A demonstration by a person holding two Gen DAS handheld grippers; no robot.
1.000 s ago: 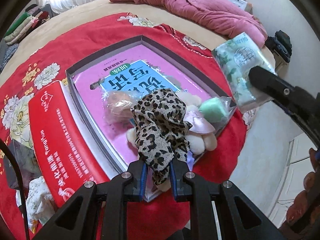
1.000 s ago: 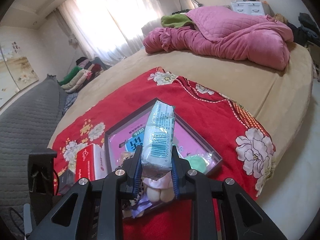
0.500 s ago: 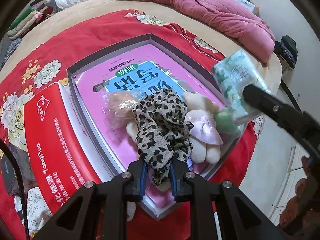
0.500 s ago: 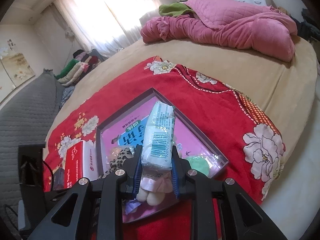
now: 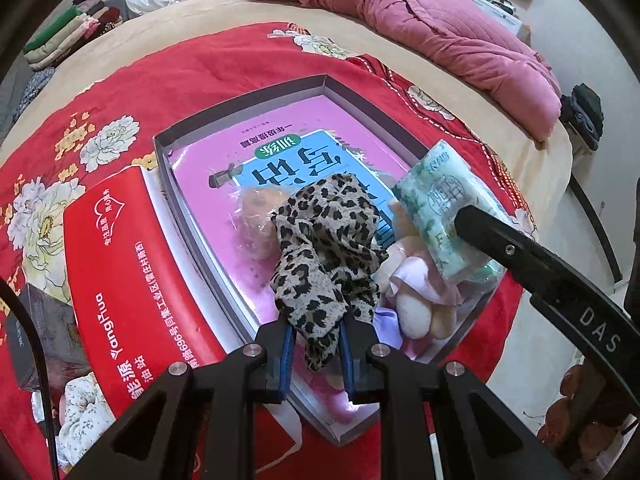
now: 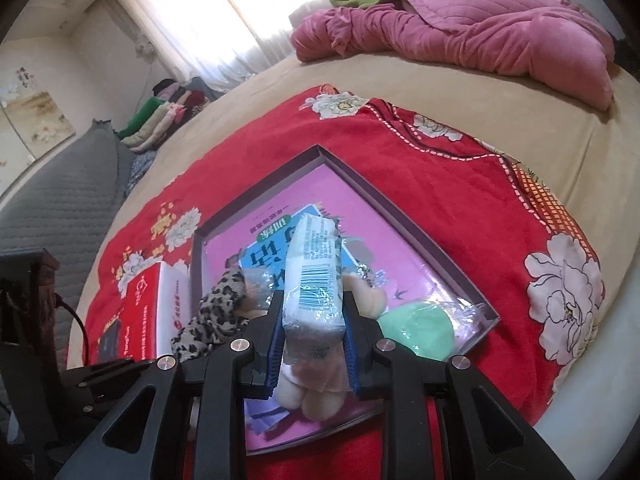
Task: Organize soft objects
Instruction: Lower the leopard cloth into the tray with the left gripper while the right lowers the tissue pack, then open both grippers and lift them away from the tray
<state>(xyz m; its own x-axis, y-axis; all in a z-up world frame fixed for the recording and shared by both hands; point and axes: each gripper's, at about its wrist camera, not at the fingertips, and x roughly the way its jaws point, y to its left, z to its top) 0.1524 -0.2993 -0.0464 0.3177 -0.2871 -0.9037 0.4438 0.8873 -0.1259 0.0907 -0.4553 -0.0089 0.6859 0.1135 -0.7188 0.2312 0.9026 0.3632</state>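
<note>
My left gripper (image 5: 316,344) is shut on a leopard-print cloth (image 5: 324,248) and holds it over the near end of a shallow grey box (image 5: 240,100) lined with a pink book. My right gripper (image 6: 312,336) is shut on a plastic-wrapped tissue pack (image 6: 316,276), which shows in the left wrist view (image 5: 440,208) over the box's right side. In the box lie a cream plush toy (image 5: 416,304), a bagged plush (image 5: 256,224) and a green soft ball in a bag (image 6: 420,328). The leopard cloth also shows in the right wrist view (image 6: 216,312).
A red carton (image 5: 124,280) lies left of the box on the red flowered blanket (image 5: 160,80). A pink quilt (image 5: 420,28) lies at the far side of the bed. Folded clothes (image 6: 160,120) are stacked far left. The bed edge is close on the right.
Both grippers have moved forward over the box. The tissue pack has come in from the right and lower, now above the plush toy. Both grips are unchanged.
</note>
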